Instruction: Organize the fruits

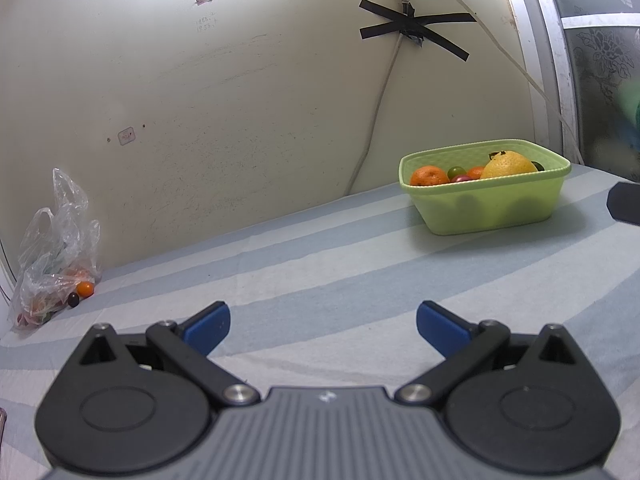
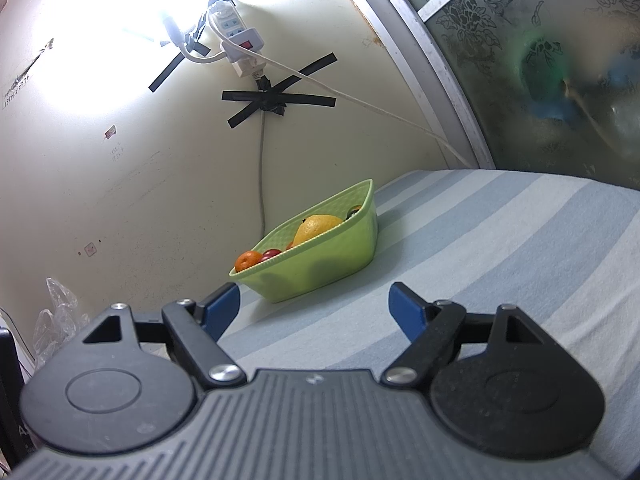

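A light green basket (image 1: 492, 208) stands on the striped cloth at the right, holding a large yellow citrus (image 1: 508, 165), an orange mandarin (image 1: 429, 176) and small round fruits. A clear plastic bag (image 1: 52, 256) with more fruit leans on the wall at far left, with a small orange fruit (image 1: 85, 288) and a dark one (image 1: 73, 299) beside it. My left gripper (image 1: 323, 326) is open over bare cloth, empty. In the right wrist view the basket (image 2: 320, 268) sits just ahead of my right gripper (image 2: 316, 308), which is open and empty.
A cream wall runs behind the cloth, with a cable (image 1: 376, 116) taped by black strips and a power strip (image 2: 240, 40) hanging. A frosted glass panel with a metal frame (image 2: 520, 72) closes the right side. A dark object (image 1: 624, 202) shows at the right edge.
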